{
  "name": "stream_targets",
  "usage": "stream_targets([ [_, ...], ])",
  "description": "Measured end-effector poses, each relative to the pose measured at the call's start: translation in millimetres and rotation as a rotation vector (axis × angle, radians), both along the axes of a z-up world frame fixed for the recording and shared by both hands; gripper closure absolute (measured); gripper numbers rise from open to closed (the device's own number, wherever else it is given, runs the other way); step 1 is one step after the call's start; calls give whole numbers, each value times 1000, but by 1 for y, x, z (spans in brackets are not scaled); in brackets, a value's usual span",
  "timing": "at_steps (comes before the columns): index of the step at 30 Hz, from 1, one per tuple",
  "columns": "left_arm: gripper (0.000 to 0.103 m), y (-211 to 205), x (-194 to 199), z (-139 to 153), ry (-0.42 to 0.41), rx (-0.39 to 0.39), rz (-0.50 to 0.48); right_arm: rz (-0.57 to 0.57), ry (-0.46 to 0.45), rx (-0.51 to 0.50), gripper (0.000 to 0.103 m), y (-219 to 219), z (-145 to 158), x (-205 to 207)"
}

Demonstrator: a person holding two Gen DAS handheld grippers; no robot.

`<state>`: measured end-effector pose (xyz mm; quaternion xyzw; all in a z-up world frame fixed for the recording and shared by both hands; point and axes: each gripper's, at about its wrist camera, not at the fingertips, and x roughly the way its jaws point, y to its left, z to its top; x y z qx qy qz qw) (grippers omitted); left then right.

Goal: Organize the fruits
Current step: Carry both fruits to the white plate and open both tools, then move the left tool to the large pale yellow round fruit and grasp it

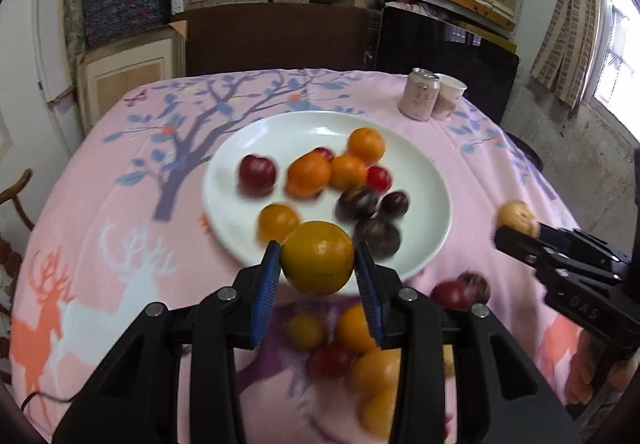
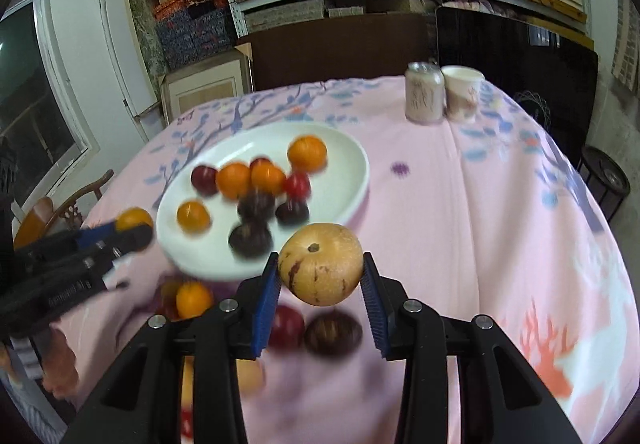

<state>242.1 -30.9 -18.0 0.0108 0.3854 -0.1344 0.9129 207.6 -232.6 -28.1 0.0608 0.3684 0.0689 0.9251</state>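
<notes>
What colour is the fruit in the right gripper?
Pale tan-yellow with dark purplish streaks; clearest in the right wrist view.

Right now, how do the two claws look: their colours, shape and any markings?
Both claws, left and right, are black plastic with angular, hollow arms, silver round bolts at the joints and blue ribbed pads inside the fingers. The right claw's side bears raised letters, seemingly "DAS". No sleeve or cable on them is visible.

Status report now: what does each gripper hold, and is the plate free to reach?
Left gripper shut on orange. Right gripper shut on tan fruit. White plate ahead, partly filled. Nothing blocking the path.
</notes>
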Motion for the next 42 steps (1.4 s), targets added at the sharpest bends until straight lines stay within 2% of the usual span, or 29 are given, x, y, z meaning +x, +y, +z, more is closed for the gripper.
stream_targets([
  [3,66,-13,21,-7,21,-4,-11,2,4,8,63,5,2,24],
  [8,66,-23,42,-22,57,-11,-23,-9,41,12,60,8,-13,66],
  [9,66,-24,44,-25,62,-6,-27,2,41,30,54,8,-16,71],
  [10,66,-25,45,-27,64,1,-28,12,36,53,33,7,-18,73],
  [11,63,-25,46,-29,64,7,-29,0,21,64,23,5,-18,72],
  [12,55,-25,46,-30,61,8,-29,-14,-2,72,22,3,-18,69],
  [14,50,-21,44,-27,40,3,-21,-12,-18,70,22,0,-15,66],
  [19,49,-9,29,-15,-2,-5,-7,-27,-28,109,22,-10,-8,52],
  [23,39,9,6,-13,-23,-5,38,-73,-46,85,17,-17,-13,23],
  [27,39,25,-19,-19,-11,-7,71,-91,-57,68,16,-20,-17,-6],
  [32,38,40,-43,-32,33,-6,117,-112,-75,118,13,-28,-19,-43],
  [37,37,43,-73,-36,26,-14,105,-123,-69,105,10,-29,-27,-65],
  [41,34,33,-98,-33,-6,-23,27,-143,-78,113,10,-34,-27,-63],
  [42,30,30,-102,-32,-15,-21,5,-148,-71,122,10,-36,-28,-62],
])
